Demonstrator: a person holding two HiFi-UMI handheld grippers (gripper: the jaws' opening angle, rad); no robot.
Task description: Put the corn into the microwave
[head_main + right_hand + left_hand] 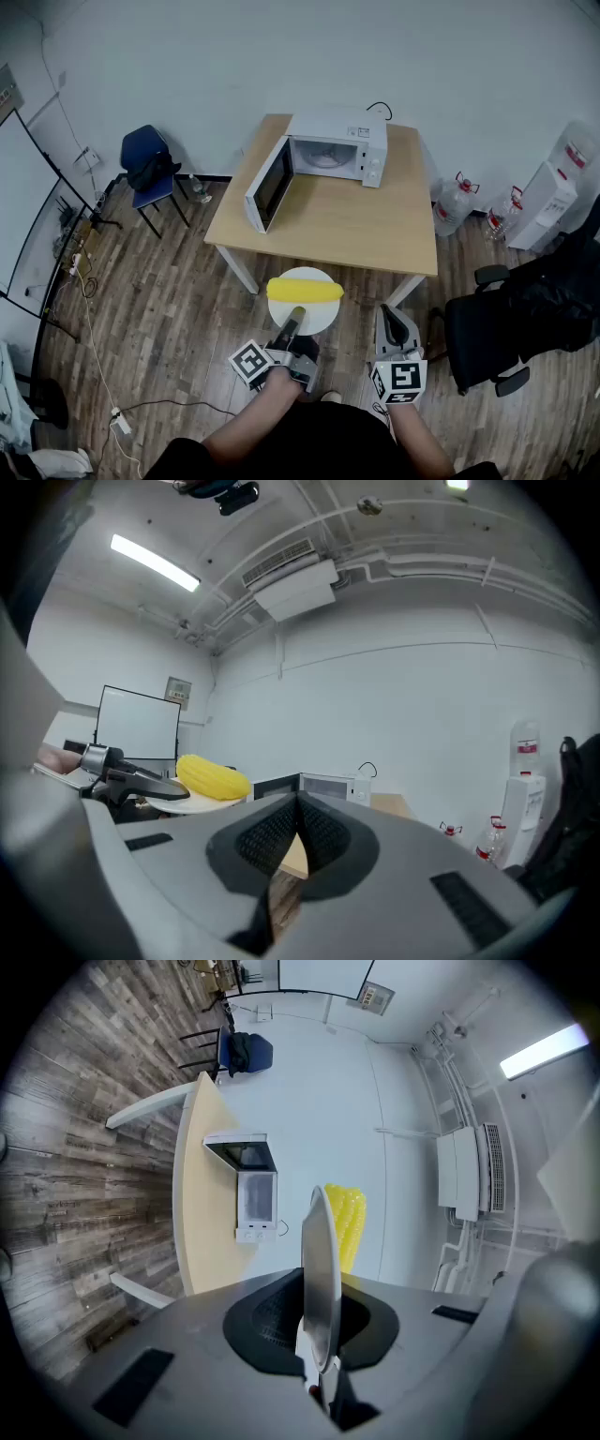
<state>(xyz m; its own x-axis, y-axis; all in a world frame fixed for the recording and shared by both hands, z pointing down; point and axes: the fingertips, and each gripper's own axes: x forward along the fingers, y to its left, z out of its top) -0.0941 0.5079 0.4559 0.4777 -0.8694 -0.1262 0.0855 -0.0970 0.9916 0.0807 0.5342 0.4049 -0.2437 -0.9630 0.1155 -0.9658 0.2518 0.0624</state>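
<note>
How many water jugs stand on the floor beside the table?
2. One jug stands right of the table; the second jug is next to it, by the white dispenser. More may be hidden.

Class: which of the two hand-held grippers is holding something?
The left hand-held gripper: it clamps the rim of the white plate carrying the corn. The right hand-held gripper is shut on nothing.

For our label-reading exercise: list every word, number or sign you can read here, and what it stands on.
No text is readable.
microwave control panel: markings too small.
wall notice: blurred.
water jug label: too small.
marker cubes: square patterns only, no letters.
</note>
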